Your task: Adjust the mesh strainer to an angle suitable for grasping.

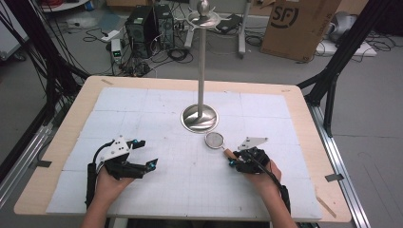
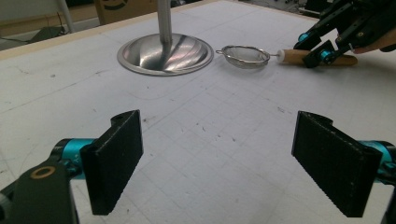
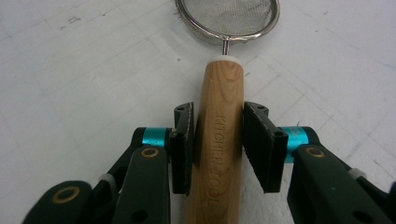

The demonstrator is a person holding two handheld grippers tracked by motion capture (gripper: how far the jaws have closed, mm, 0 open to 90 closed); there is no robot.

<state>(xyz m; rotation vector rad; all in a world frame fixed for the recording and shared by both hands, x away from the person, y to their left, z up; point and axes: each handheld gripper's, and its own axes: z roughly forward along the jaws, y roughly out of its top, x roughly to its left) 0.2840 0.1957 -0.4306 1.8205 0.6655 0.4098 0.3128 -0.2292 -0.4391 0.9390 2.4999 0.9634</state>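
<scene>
There is one little strainer lying on the white mat on the table, just beside the round foot of one tall metal stand. Its bowl is a round cup of fine shiny wire net with a metal ring around it, and there is nothing in the bowl. Its handle is smooth, pale wood, long and rounded, with letters pressed into it. The stand has a shiny pole, a flat round foot like a dish, and a ball on top. There are two grippers. The right gripper has its two black jaws squeezed on the wooden handle, one on each side, and the handle rests on the mat. The left gripper sits well apart from the strainer, with its jaws spread wide and nothing between them. The jaw pads are black and ribbed. The mat is white with thin lines in squares and some small dark marks. The table is light wood with rounded corners.
</scene>
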